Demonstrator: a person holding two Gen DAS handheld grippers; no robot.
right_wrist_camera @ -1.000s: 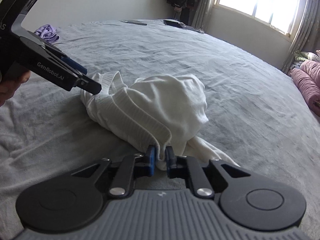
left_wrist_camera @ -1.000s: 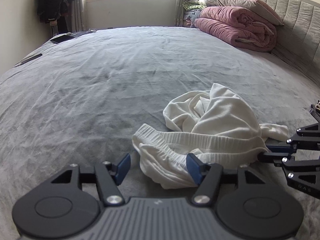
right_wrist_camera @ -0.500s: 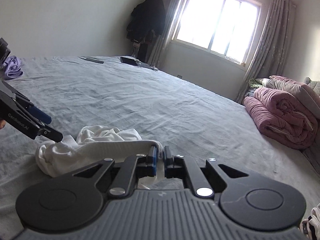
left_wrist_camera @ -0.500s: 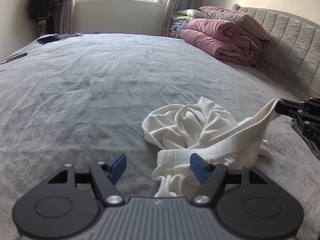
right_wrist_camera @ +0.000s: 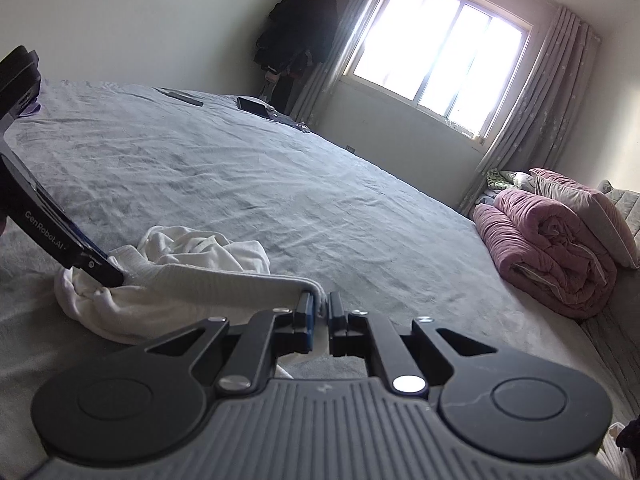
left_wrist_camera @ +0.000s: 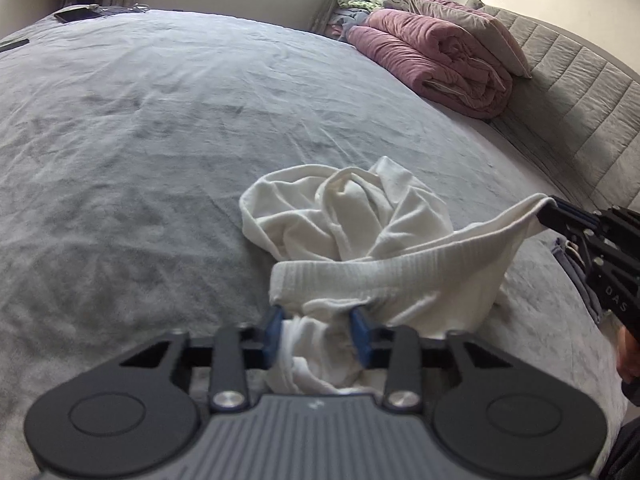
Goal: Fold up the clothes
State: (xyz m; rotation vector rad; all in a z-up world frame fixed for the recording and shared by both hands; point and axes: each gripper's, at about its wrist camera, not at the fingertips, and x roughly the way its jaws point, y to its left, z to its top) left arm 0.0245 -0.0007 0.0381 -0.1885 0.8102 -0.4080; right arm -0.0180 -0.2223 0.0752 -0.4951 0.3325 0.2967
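- On the grey bed (left_wrist_camera: pixel 168 128): 1 white garment (left_wrist_camera: pixel 360 232), crumpled, lying toward the near side, well apart from the bedding pile at the head end.
- Ribbed waistband (left_wrist_camera: pixel 384 276) of the garment: stretched in a band between the 2 grippers, its right end raised off the sheet.
- Left gripper (left_wrist_camera: pixel 318 336): 2 blue pads (left_wrist_camera: pixel 273 334) either side of a bunch of white cloth at the waistband's left end; jaws closing, cloth filling the gap between them and touching both pads.
- Right gripper (right_wrist_camera: pixel 319 314): 2 fingers pressed nearly together, pinching a thin edge of the waistband; in the left wrist view its tip meets the cloth corner at the right edge.
- Rest of the garment: 1 loose heap on the sheet just behind the stretched band.
- Head end, right side: 1 rolled pink quilt (left_wrist_camera: pixel 436 64), 1 grey pillow (left_wrist_camera: pixel 468 28) leaning on top of it, 1 padded grey headboard (left_wrist_camera: pixel 576 92) behind.
- Far edge of the bed: 2 dark flat items (right_wrist_camera: pixel 252 105); too small to identify.
- Far wall: 1 bright window (right_wrist_camera: pixel 432 60) with curtains on both sides, 1 dark coat (right_wrist_camera: pixel 298 28) hanging left of it.
- Person: only part of 1 hand (left_wrist_camera: pixel 628 356) shows, at the right gripper's handle.
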